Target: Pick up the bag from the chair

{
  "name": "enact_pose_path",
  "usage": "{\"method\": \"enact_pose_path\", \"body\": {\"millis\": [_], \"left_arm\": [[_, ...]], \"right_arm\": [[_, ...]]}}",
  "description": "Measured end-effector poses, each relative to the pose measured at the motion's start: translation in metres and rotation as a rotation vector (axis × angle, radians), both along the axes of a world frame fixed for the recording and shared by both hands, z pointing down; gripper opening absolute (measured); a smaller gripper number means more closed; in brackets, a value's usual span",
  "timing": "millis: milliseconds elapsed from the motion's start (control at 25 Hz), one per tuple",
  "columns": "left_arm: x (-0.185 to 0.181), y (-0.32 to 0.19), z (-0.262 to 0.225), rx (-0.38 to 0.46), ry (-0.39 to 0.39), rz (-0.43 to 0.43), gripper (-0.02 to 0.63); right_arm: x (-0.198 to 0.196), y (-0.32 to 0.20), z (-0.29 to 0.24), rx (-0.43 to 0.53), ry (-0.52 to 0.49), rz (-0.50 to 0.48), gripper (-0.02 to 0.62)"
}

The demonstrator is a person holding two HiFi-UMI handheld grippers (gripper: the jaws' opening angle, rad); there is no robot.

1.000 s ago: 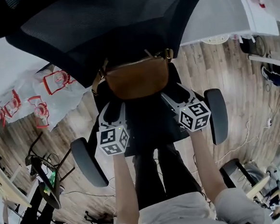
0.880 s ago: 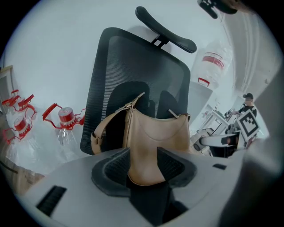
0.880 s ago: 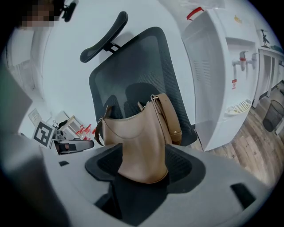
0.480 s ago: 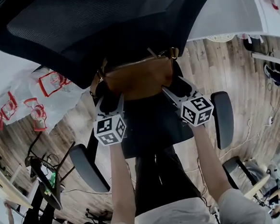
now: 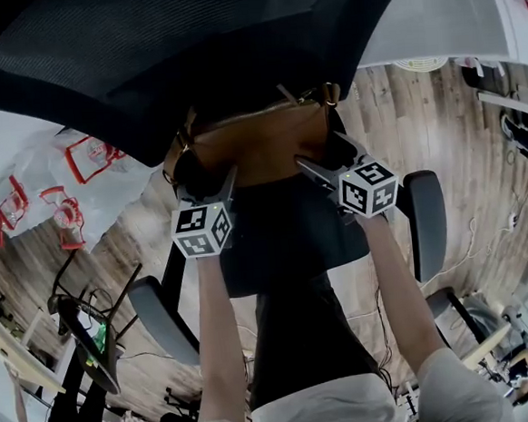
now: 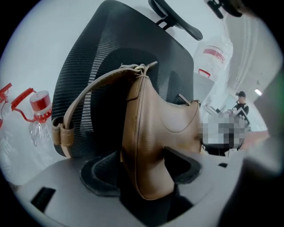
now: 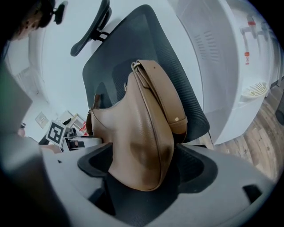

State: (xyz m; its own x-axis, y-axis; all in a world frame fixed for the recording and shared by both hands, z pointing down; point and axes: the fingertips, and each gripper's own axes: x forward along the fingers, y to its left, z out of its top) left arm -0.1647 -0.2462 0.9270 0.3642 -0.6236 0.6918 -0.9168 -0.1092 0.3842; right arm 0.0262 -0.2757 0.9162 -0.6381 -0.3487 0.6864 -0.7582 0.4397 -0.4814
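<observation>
Grippers poised at the bag: left gripper and right gripper, jaws just opened wide, each straddle one end of the brown bag without clamping it, apparently for a level two-sided lift. Bag stands upright on the black chair, leaning against its mesh backrest. Wood-plank floor lies around; red-capped bottles stand behind.

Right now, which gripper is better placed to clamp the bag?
Right, narrowly. Both sets of jaws have just been opening and straddle the brown handbag; the right gripper has its end centred between the pads, while the left gripper has it crowding one pad.
</observation>
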Motion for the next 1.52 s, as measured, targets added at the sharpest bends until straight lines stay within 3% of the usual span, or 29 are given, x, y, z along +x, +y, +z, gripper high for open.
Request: {"method": "enact_pose_path", "body": {"millis": [280, 520, 720, 880, 1240, 1520], "left_arm": [[0.007, -0.001, 0.000, 0.101, 0.038, 0.063, 0.305], [0.008, -0.005, 0.007, 0.090, 0.081, 0.063, 0.319], [0.007, -0.007, 0.008, 0.088, 0.111, 0.091, 0.319], [0.006, -0.004, 0.008, 0.072, 0.079, 0.091, 0.318], [0.008, 0.011, -0.004, 0.070, 0.012, 0.096, 0.304], [0.011, 0.016, -0.038, 0.126, 0.014, 0.034, 0.295]], "right_arm": [[-0.012, 0.009, 0.028, -0.060, -0.020, -0.029, 0.529], [-0.019, 0.002, 0.038, -0.065, -0.036, -0.012, 0.534], [-0.017, -0.005, 0.040, -0.051, -0.049, 0.047, 0.466], [-0.016, -0.002, 0.039, -0.009, -0.018, 0.073, 0.429], [-0.014, 0.011, 0.023, 0.020, 0.024, 0.047, 0.391], [-0.007, 0.017, -0.005, 0.021, -0.029, 0.097, 0.376]]}}
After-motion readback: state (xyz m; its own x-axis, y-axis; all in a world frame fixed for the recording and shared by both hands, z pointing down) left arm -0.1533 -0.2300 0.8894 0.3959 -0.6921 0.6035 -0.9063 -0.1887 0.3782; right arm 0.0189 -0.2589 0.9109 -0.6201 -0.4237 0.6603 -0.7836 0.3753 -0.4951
